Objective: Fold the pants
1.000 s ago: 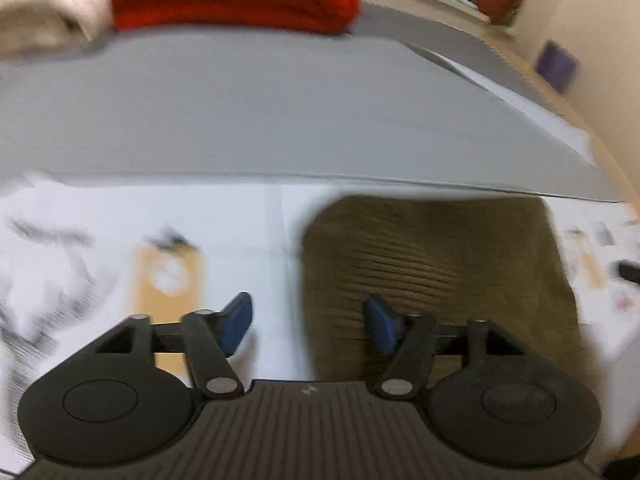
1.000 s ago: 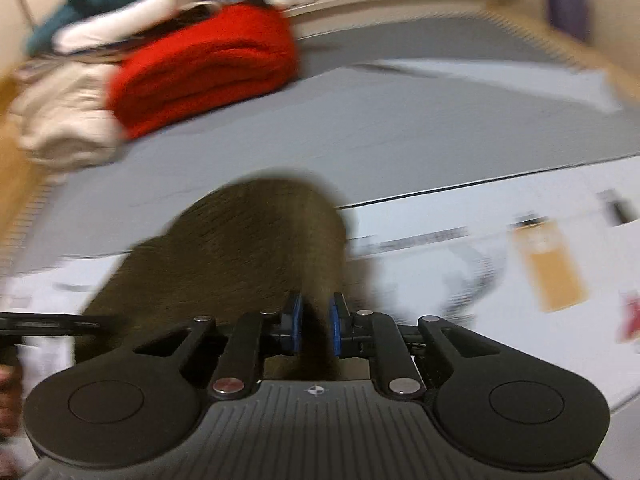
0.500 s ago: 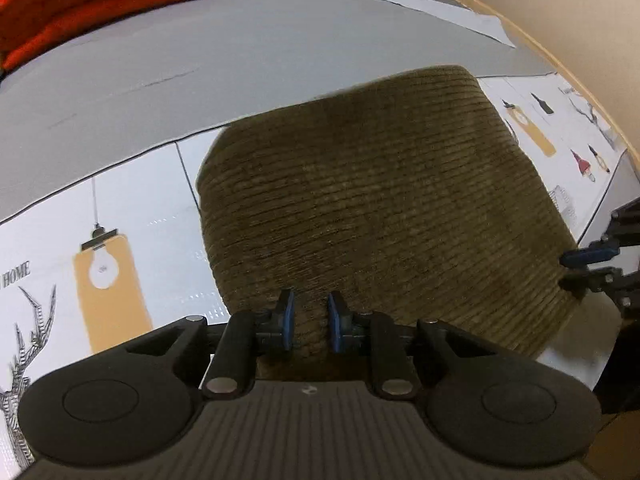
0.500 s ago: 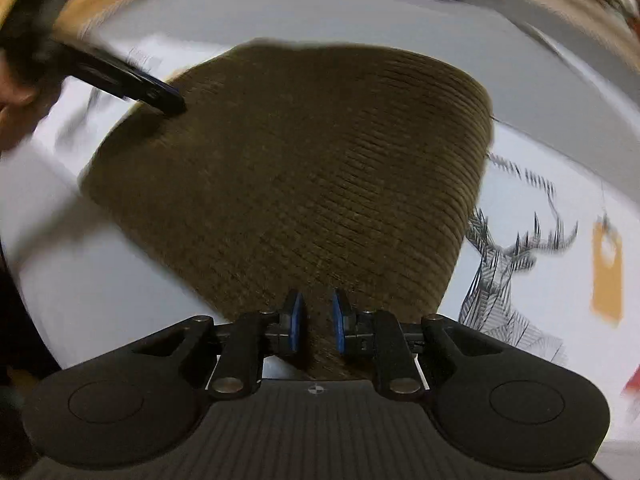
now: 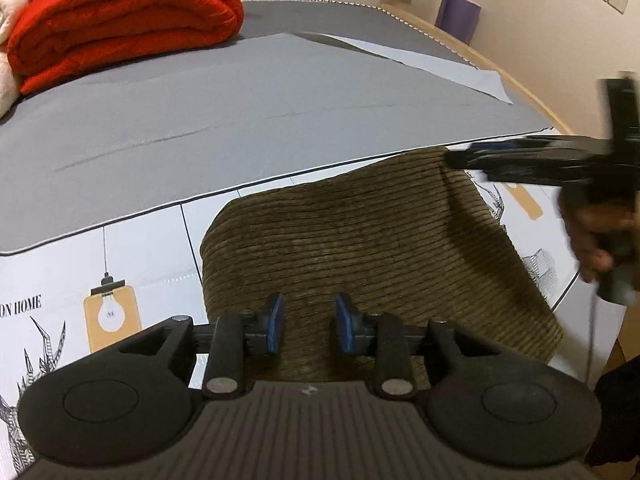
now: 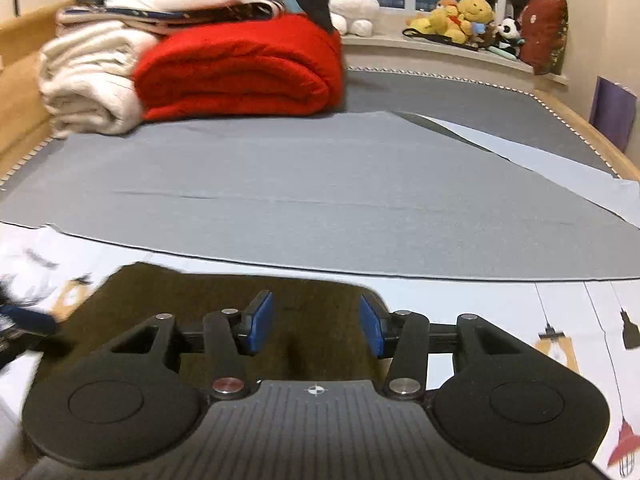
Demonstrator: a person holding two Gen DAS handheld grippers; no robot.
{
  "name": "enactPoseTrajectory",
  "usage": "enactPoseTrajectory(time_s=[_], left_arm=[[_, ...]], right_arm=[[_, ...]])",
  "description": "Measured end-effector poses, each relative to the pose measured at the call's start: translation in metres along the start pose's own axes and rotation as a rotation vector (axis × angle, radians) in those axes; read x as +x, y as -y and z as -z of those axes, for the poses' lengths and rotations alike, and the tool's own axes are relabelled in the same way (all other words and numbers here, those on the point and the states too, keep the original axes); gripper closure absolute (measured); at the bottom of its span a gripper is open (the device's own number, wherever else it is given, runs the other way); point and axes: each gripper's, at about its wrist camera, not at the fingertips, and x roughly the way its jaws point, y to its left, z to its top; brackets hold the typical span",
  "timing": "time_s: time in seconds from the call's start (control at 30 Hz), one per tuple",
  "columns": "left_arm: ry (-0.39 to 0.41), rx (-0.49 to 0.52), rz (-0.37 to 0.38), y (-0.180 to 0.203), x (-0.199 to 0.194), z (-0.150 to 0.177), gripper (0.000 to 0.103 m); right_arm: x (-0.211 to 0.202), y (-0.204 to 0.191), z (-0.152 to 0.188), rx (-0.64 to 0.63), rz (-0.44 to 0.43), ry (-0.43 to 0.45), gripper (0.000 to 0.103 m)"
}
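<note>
The olive-brown corduroy pants (image 5: 360, 240) lie folded into a flat block on the printed white sheet (image 5: 120, 248). My left gripper (image 5: 308, 320) hovers over their near edge; its jaws are opening, and the blue pads stand clear of the fabric below. In the right wrist view the pants (image 6: 192, 300) lie under my right gripper (image 6: 316, 320), whose jaws are also opening, with nothing pressed between them. From the left wrist view the right gripper (image 5: 460, 158) reaches in over the pants' far right corner, held by a hand (image 5: 592, 240). The left gripper (image 6: 24, 320) is a blur at the right wrist view's left edge.
A rolled red blanket (image 6: 240, 68) and a cream blanket (image 6: 88, 80) lie at the bed's far end, with folded bedding on top. A grey sheet (image 5: 240, 120) covers the middle. Plush toys (image 6: 460, 16) line the window sill. A wooden bed rim (image 5: 520, 92) runs along the right.
Half a second ago both grippers were shut at the pants' edges; now both sets of jaws have parted. The right gripper has swung to face the far end of the bed.
</note>
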Motion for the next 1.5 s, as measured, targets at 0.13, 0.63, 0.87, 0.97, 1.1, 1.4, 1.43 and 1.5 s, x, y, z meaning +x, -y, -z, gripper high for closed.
enactPoseTrajectory(time_s=[0.13, 0.63, 0.87, 0.97, 1.1, 1.4, 1.43, 1.5], left_arm=[[0.035, -0.008, -0.031, -0.004, -0.004, -0.004, 0.071], [-0.012, -0.013, -0.081, -0.021, 0.006, -0.006, 0.071], [-0.032, 0.113, 0.037, -0.014, -0.020, 0.019, 0.068], [-0.137, 0.181, -0.011, -0.009, -0.001, 0.043, 0.065], [-0.112, 0.214, -0.067, 0.004, -0.007, 0.048, 0.065], [-0.187, 0.202, -0.159, 0.035, -0.019, 0.064, 0.044], [-0.143, 0.177, -0.193, 0.039, -0.034, 0.062, 0.042], [-0.037, 0.076, -0.190, 0.042, -0.069, 0.062, 0.028]], right_arm=[[0.048, -0.012, 0.002, -0.032, 0.114, -0.102, 0.055], [0.051, -0.005, -0.013, 0.077, 0.115, -0.121, 0.053], [-0.038, -0.010, 0.002, 0.073, 0.031, -0.064, 0.039], [-0.062, -0.012, 0.027, 0.079, 0.015, -0.121, 0.039], [-0.058, -0.016, 0.070, 0.054, 0.026, -0.313, 0.038], [-0.078, -0.018, 0.090, 0.110, 0.091, -0.357, 0.029], [-0.092, -0.019, 0.088, 0.126, 0.091, -0.319, 0.030], [-0.126, -0.023, 0.085, 0.128, 0.075, -0.208, 0.029]])
